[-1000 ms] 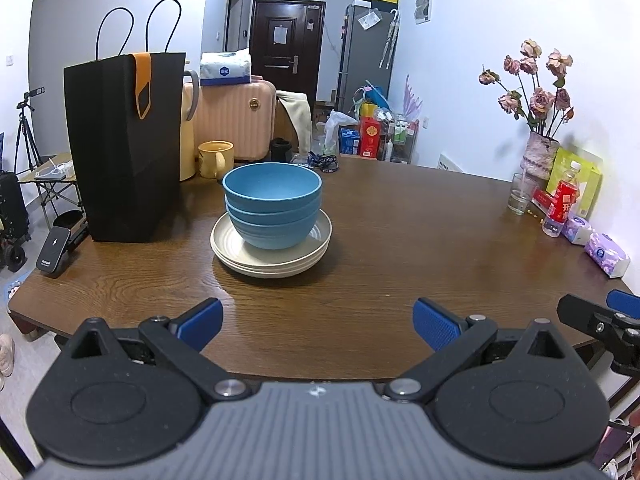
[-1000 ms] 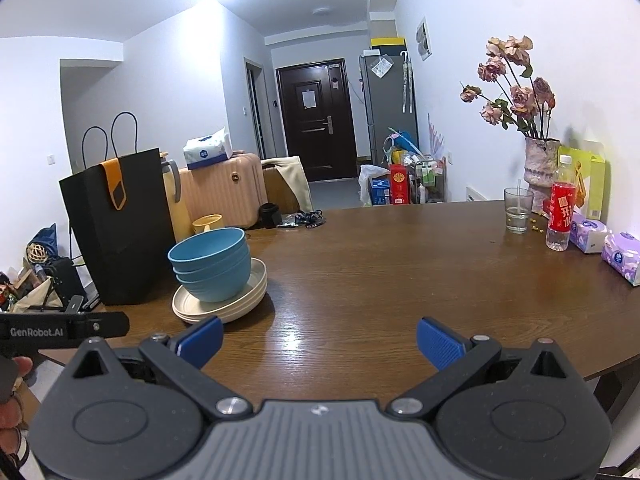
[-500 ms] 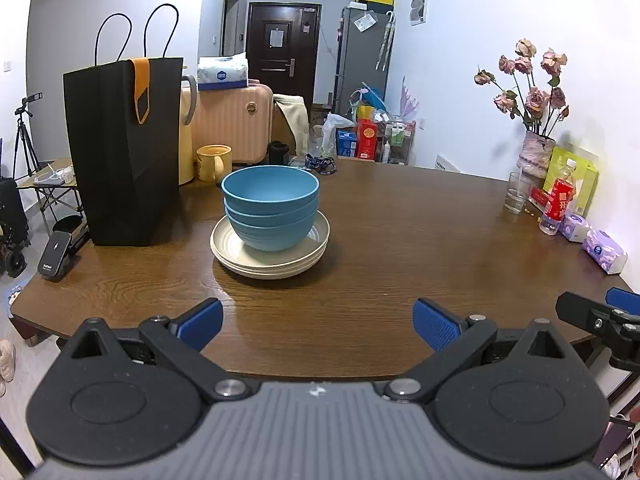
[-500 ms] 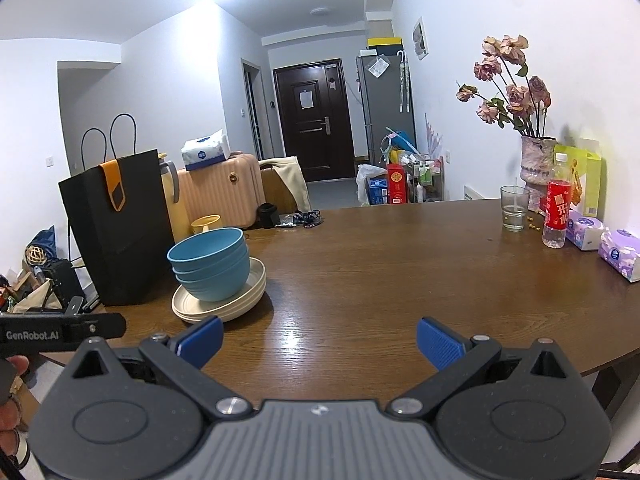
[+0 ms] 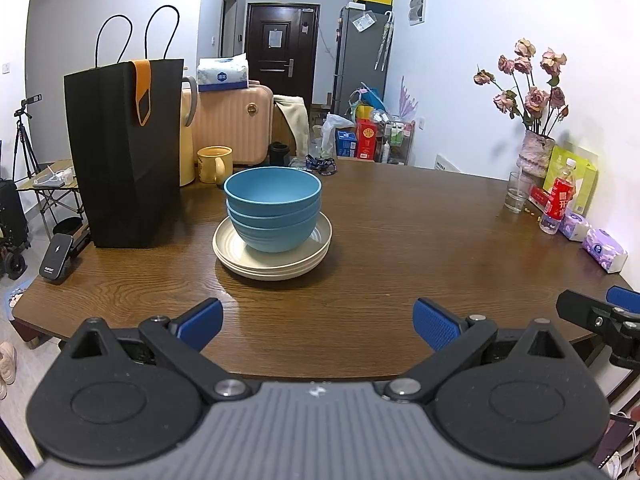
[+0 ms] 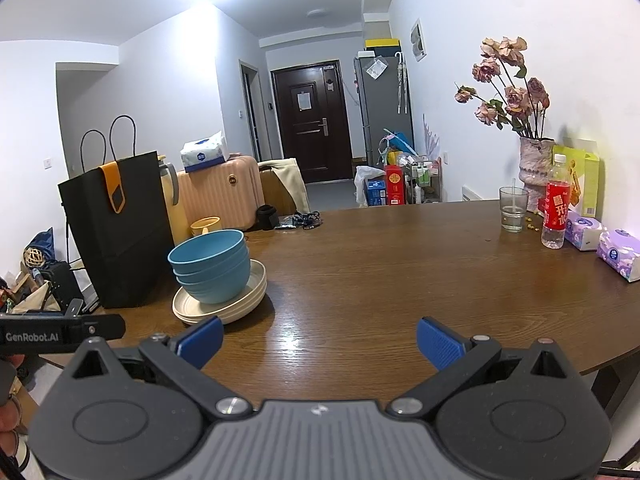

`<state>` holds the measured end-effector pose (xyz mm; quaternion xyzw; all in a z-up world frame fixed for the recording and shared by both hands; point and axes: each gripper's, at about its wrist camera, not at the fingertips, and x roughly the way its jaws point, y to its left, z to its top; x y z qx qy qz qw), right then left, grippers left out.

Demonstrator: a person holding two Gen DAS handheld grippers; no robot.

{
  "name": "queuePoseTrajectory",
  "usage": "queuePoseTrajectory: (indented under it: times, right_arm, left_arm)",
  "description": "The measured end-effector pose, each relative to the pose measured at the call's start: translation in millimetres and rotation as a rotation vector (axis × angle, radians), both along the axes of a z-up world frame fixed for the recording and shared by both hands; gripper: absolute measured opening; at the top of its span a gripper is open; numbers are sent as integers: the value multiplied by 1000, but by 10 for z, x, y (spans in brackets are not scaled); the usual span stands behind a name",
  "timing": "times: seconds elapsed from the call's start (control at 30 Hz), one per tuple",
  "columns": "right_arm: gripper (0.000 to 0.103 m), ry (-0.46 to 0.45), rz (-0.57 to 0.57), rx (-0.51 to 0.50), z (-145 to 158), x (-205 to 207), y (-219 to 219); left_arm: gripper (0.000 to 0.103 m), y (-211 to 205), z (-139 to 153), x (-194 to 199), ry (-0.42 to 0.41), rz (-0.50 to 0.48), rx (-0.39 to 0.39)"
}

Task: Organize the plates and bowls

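Observation:
Three nested blue bowls (image 5: 273,208) stand on a stack of cream plates (image 5: 273,258) on the brown wooden table (image 5: 400,248). The stack also shows in the right wrist view, bowls (image 6: 210,264) on plates (image 6: 224,300), at the table's left. My left gripper (image 5: 318,320) is open and empty, near the table's front edge, facing the stack from a distance. My right gripper (image 6: 320,342) is open and empty over the front of the table, to the right of the stack.
A black paper bag (image 5: 122,152) stands left of the stack, a yellow mug (image 5: 214,164) and thermos behind it. A glass (image 6: 513,210), red bottle (image 6: 556,214), vase of dried roses (image 6: 534,168) and tissue packs (image 6: 618,254) line the right edge.
Both views have shifted slightly; the bowls and plates have not moved. Both grippers stay open.

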<state>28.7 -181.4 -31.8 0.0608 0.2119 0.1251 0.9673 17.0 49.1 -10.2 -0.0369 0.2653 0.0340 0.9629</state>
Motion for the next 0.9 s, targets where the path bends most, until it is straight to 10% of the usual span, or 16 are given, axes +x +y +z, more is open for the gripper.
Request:
queuePoseTrajectory:
  times: [0.9]
  right_arm:
    - [103, 5, 7, -1, -3, 11, 41]
  left_arm:
    - [103, 16, -48, -4, 11, -10, -3]
